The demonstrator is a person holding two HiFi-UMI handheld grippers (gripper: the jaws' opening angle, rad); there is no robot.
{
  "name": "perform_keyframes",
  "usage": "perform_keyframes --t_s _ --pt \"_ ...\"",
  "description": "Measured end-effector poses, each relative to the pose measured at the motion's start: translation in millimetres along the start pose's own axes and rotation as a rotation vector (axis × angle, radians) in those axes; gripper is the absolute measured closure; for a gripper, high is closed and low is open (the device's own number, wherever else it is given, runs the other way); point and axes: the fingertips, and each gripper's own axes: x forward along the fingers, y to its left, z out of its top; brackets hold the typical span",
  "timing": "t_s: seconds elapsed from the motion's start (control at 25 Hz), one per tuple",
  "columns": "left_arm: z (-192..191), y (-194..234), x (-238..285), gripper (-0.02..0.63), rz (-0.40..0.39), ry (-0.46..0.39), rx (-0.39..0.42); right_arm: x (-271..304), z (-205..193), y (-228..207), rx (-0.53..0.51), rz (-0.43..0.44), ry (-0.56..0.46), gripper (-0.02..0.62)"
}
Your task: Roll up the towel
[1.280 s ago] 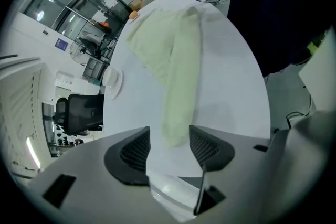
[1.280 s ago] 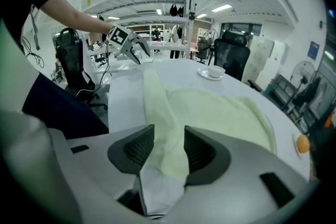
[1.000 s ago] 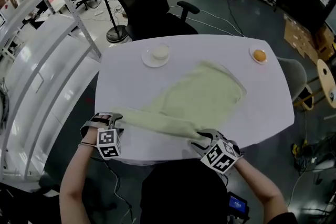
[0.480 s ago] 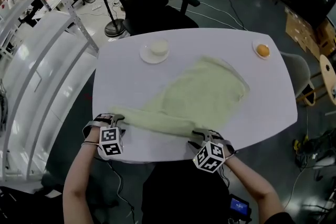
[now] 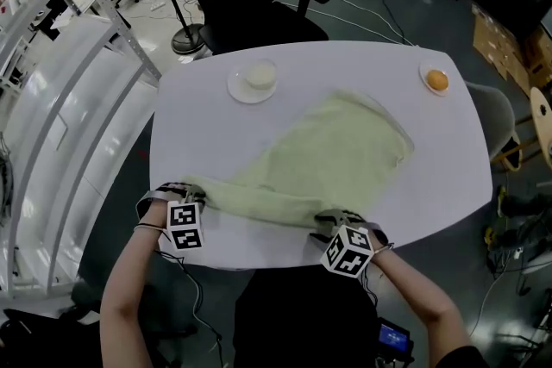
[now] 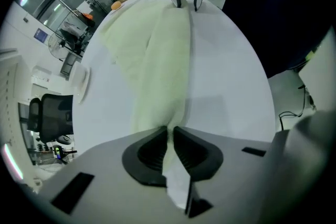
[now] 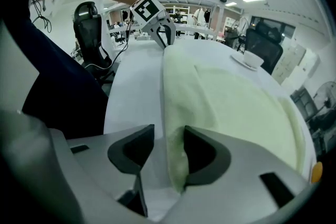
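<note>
Head view: the towel (image 5: 319, 159) lay across the white table (image 5: 207, 116), near edge bunched at the table's near side. Left gripper view: my left gripper (image 6: 170, 131) had just been closing and pinched that edge. Right gripper view: my right gripper (image 7: 169, 134) gaped, towel touching one jaw only

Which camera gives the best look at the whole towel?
The head view: it takes in the whole towel, spread across the table. Both gripper views look along its bunched near edge, with the rest seen at a low slant.
</note>
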Motion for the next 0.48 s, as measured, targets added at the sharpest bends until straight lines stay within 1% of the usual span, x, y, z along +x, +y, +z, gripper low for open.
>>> perform_keyframes --t_s 0.04,0.08,0.12,0.16,0.2,0.32,0.48 --pt "-1 2 0 0.558 0.007 0.006 0.014 0 0 -4 -0.016 -0.024 0.006 0.435" --pt "-1 4 0 0.563 0.009 0.012 0.026 -1 -1 -9 -0.034 -0.052 0.012 0.521" --pt "-1 6 0 0.568 0.008 0.016 0.031 -2 -2 -13 -0.051 -0.071 0.016 0.535" --pt "0 8 -1 0.571 0.007 0.018 0.031 -3 -2 -16 -0.063 -0.079 0.018 0.538" --pt "-1 10 -2 0.572 0.009 0.018 0.029 -5 -1 -17 -0.073 -0.083 0.019 0.557" --pt "-3 19 -11 0.575 0.035 0.02 0.028 -16 3 -22 -0.109 -0.099 0.013 0.561" --pt "-7 30 -25 0.577 0.076 0.018 0.026 -36 15 -33 -0.101 -0.13 -0.019 0.563"
